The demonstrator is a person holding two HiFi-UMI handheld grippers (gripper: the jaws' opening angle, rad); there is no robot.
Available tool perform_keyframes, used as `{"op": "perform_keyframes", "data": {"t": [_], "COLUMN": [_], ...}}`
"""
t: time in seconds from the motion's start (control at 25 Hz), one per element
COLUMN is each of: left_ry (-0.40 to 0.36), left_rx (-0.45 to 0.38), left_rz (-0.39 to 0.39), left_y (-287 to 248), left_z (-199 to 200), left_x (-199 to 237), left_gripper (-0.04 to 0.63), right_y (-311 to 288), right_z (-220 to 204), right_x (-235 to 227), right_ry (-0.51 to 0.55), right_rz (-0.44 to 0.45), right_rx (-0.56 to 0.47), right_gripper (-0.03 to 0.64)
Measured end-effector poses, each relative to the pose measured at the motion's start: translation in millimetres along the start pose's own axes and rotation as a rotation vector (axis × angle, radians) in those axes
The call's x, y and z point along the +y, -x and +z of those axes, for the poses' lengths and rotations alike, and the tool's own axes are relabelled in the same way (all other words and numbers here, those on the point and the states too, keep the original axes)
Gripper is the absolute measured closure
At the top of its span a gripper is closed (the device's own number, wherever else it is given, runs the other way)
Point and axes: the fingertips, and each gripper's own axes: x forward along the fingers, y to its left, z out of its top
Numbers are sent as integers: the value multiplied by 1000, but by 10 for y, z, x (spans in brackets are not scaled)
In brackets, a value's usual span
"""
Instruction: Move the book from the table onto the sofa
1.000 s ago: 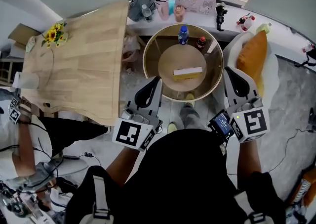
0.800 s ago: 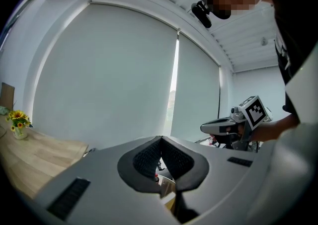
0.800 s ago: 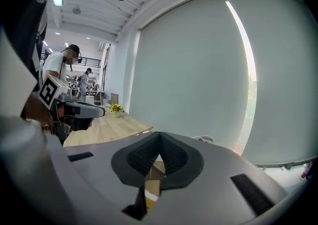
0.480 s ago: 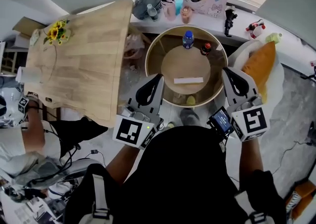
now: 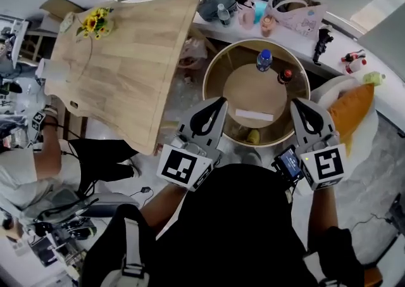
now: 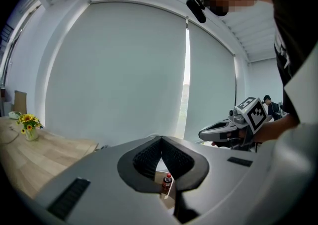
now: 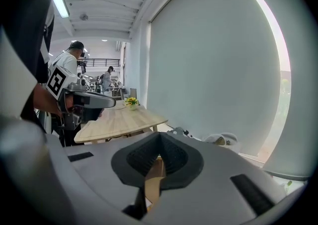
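I am holding my left gripper [image 5: 221, 101] and right gripper [image 5: 296, 104], both closed and empty, near the round wooden table [image 5: 243, 89] bearing the flat white book [image 5: 255, 114].

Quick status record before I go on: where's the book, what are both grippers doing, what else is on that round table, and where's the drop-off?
book: flat on the round table, untouched
left gripper: jaws together, empty, near the book's left end
right gripper: jaws together, empty, near the book's right end
also on table: blue-capped bottle, red-capped bottle, both behind the book
likely drop-off: white seat with orange cushion, right of the table
task: book not yet picked up
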Motion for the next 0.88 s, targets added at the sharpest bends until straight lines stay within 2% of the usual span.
{"op": "perform_keyframes", "data": {"t": [0.28, 0.6, 0.88], "left_ry": [1, 27, 58], "left_rx": [45, 61, 58], "left_rz": [27, 28, 34], "left_y": [-54, -84, -85], "left_z": [-71, -136, -267], "left_x": [42, 170, 417], "left_gripper": [589, 589, 589], "right_y": [-196, -400, -592], "right_z": [2, -149, -426], "right_x": [-37, 77, 189], "right_ry": [13, 58, 135], "right_rz": [56, 104, 126], "right_rx": [-26, 64, 193], "right_gripper": [607, 607, 607]}}
